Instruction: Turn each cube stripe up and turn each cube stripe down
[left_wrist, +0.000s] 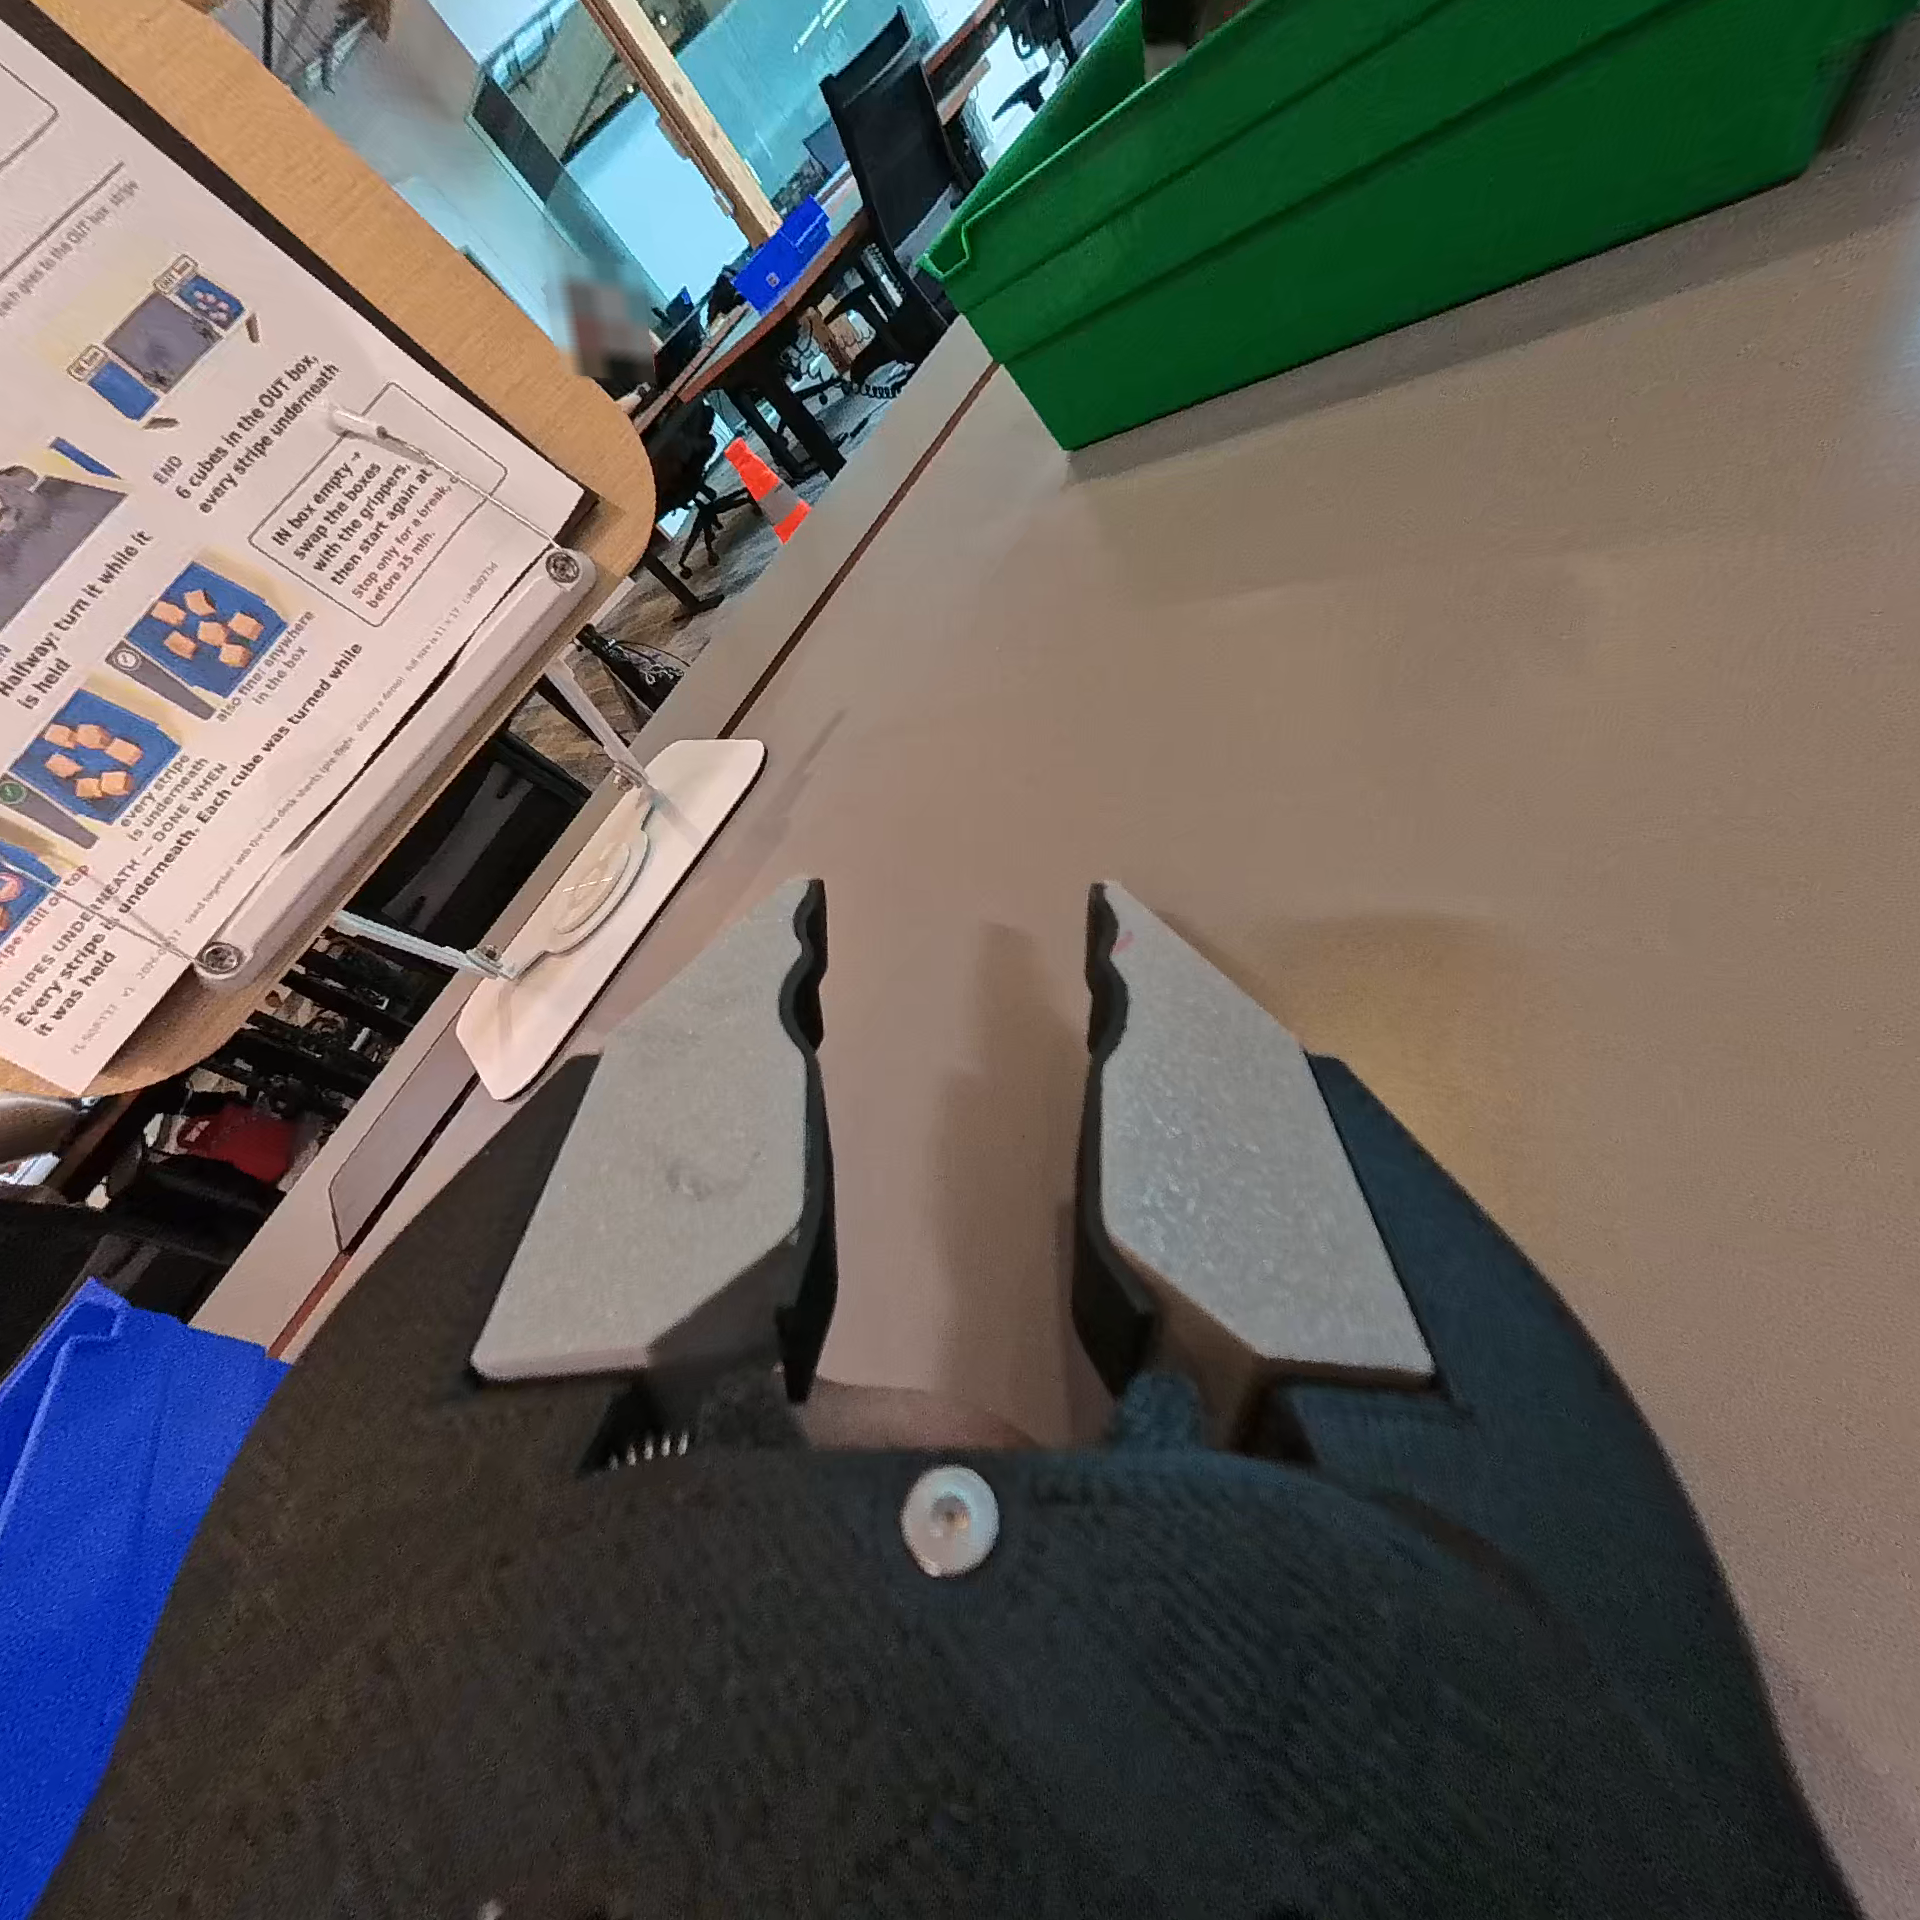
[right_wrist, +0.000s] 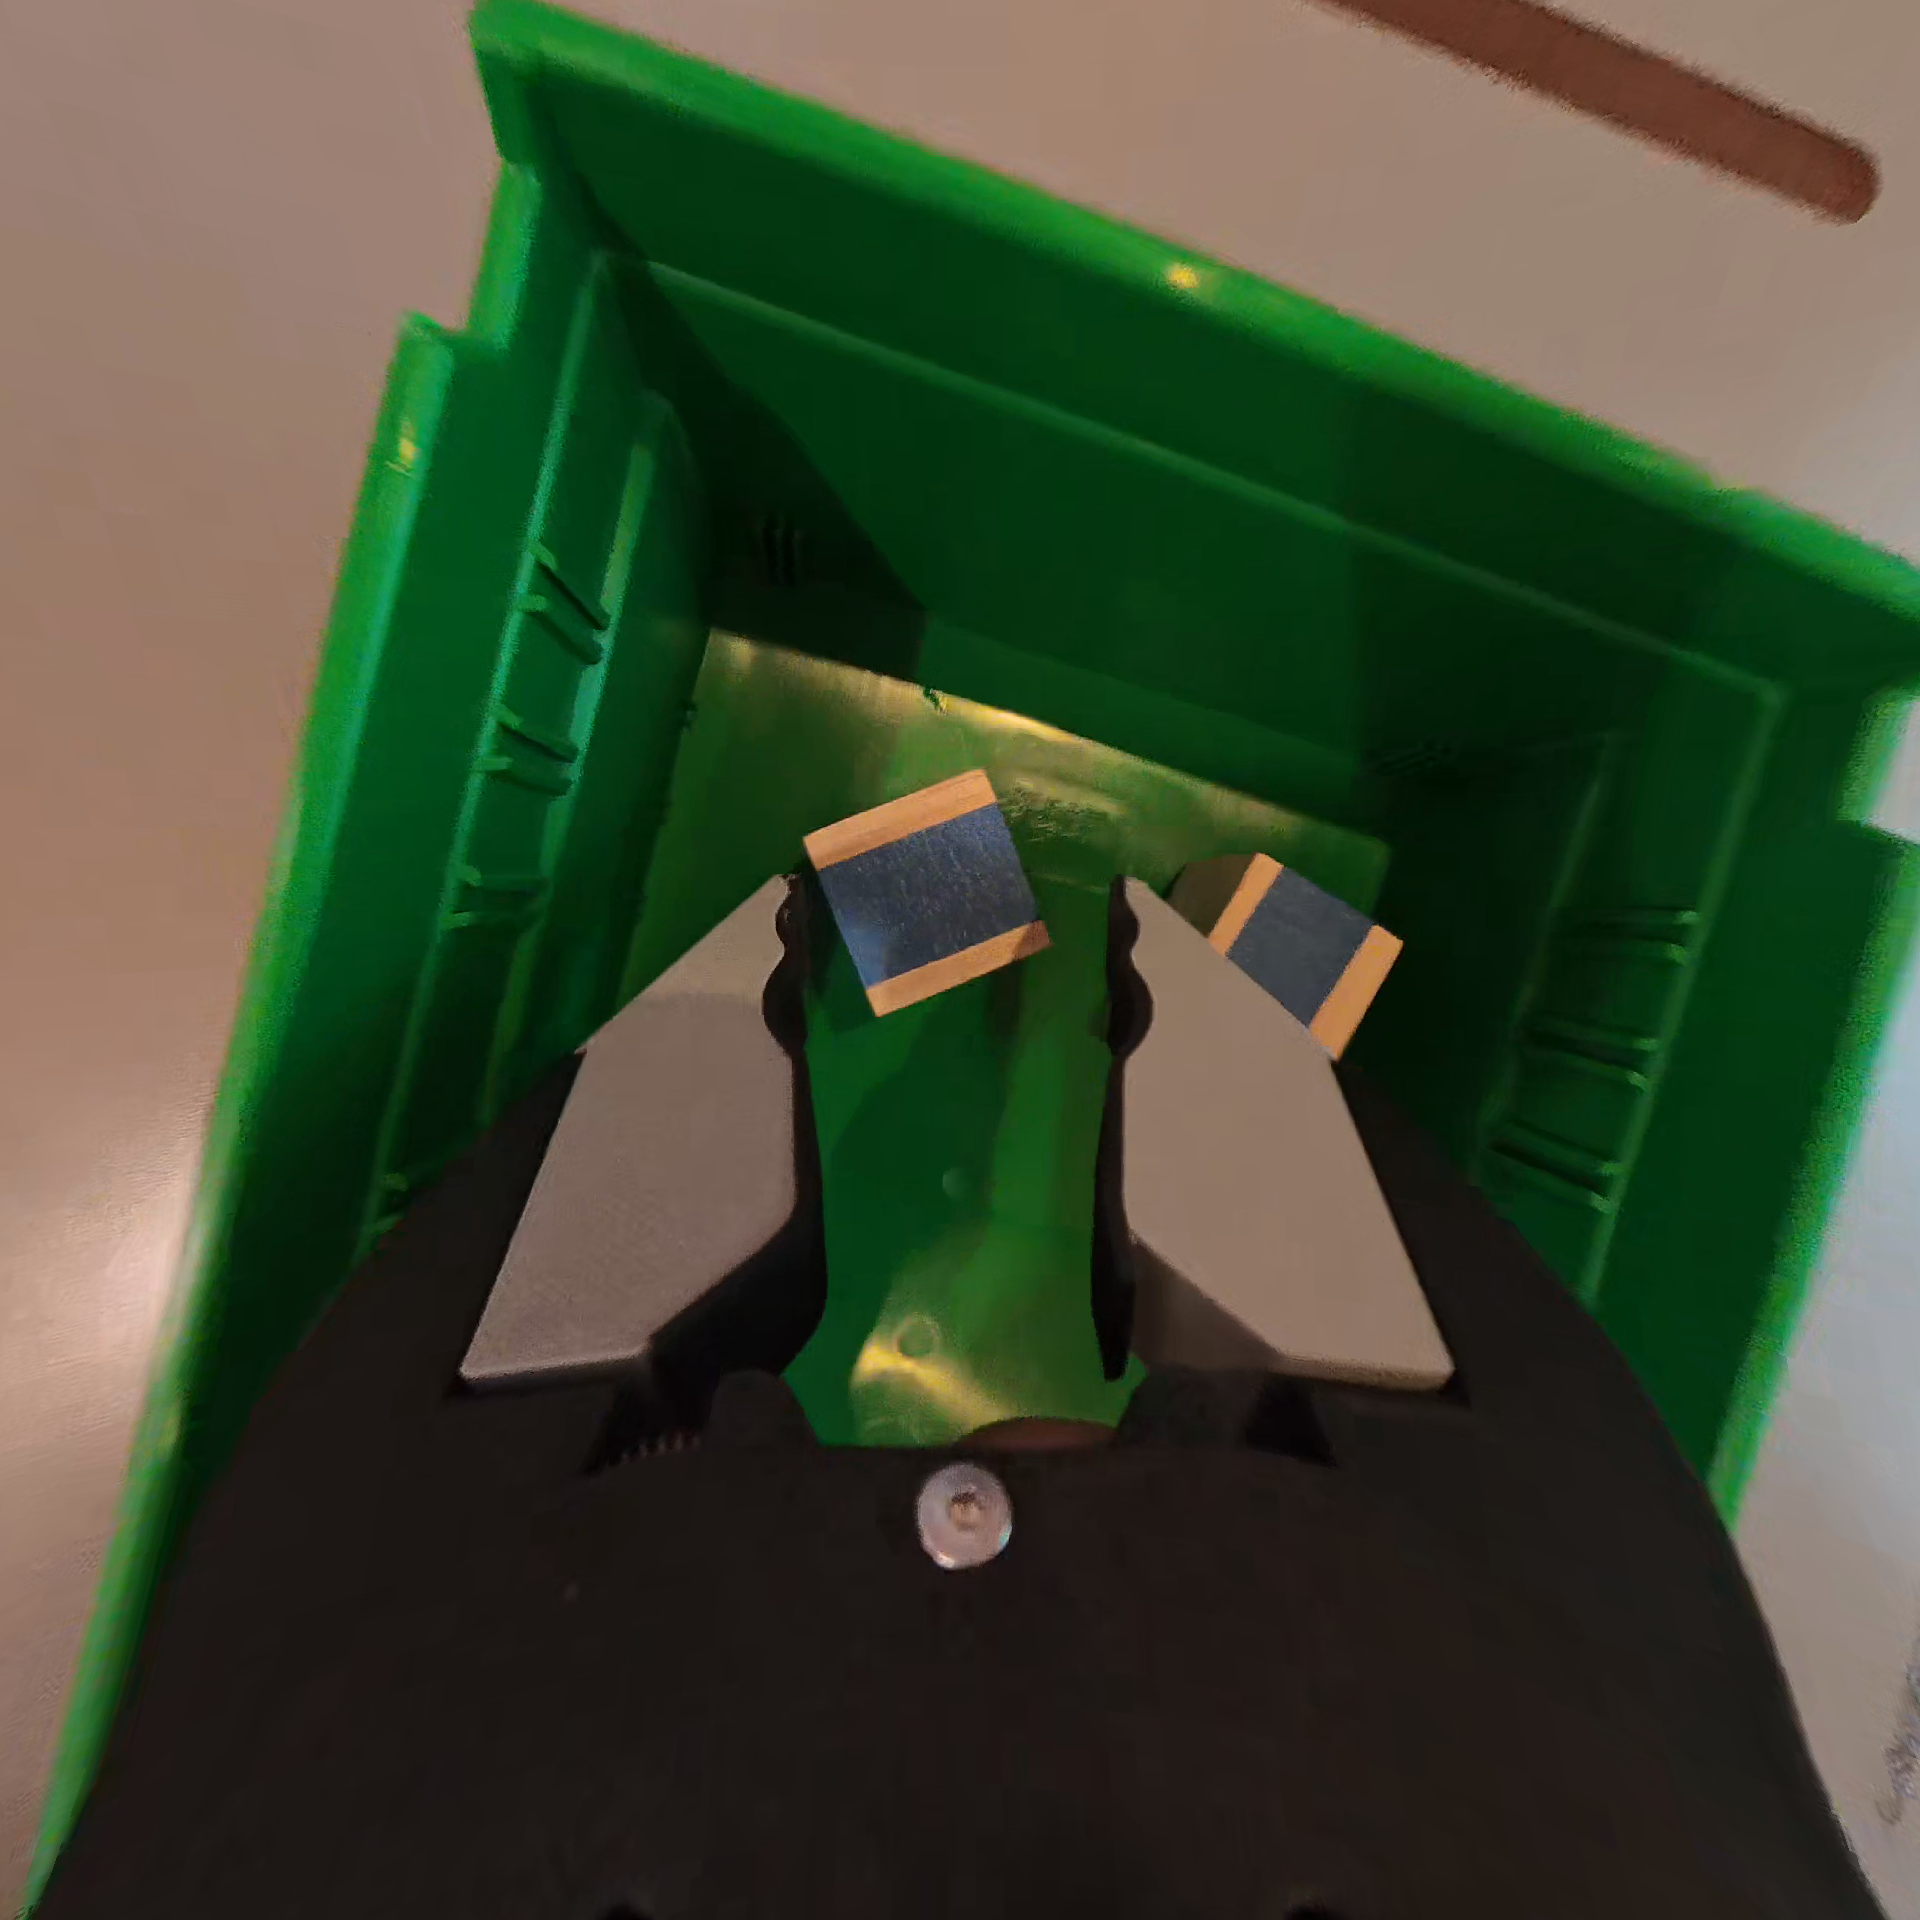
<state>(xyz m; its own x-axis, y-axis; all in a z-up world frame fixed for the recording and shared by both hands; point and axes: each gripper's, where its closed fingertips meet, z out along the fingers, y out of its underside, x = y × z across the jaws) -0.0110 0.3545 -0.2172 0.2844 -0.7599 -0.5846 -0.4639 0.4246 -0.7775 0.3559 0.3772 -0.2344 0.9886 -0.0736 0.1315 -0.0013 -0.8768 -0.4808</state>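
Down in the right wrist view, my right claw (right_wrist: 956, 935) hangs over the open green bin (right_wrist: 1039, 478), its jaws spread wide with nothing between them but the bin floor. One cube (right_wrist: 925, 894) lies on that floor just past the fingertips, at the centre of the frame and a little toward the left finger (right_wrist: 665, 1164); I cannot tell whether it touches that finger's tip. Its blue stripe faces up, a bare wood band along its upper and lower edges, and the stripe runs across the frame, tilted down to the right. A second cube (right_wrist: 1294, 951) sits to the right of the first, partly hidden behind the right finger (right_wrist: 1247, 1164), also stripe up. Its stripe runs from lower left to upper right, so the two cubes are turned differently. They lie near each other but apart.

Over in the left wrist view, my left claw (left_wrist: 956, 966) is also wide and empty, low over the bare beige worktop (left_wrist: 1455, 727). Stacked green bins (left_wrist: 1403, 208) stand in the upper right of that frame, well apart from the claw. A blue bin (left_wrist: 94, 1538) shows at the lower left edge, and a printed instruction sheet on a wooden stand (left_wrist: 239, 540) fills the upper left.
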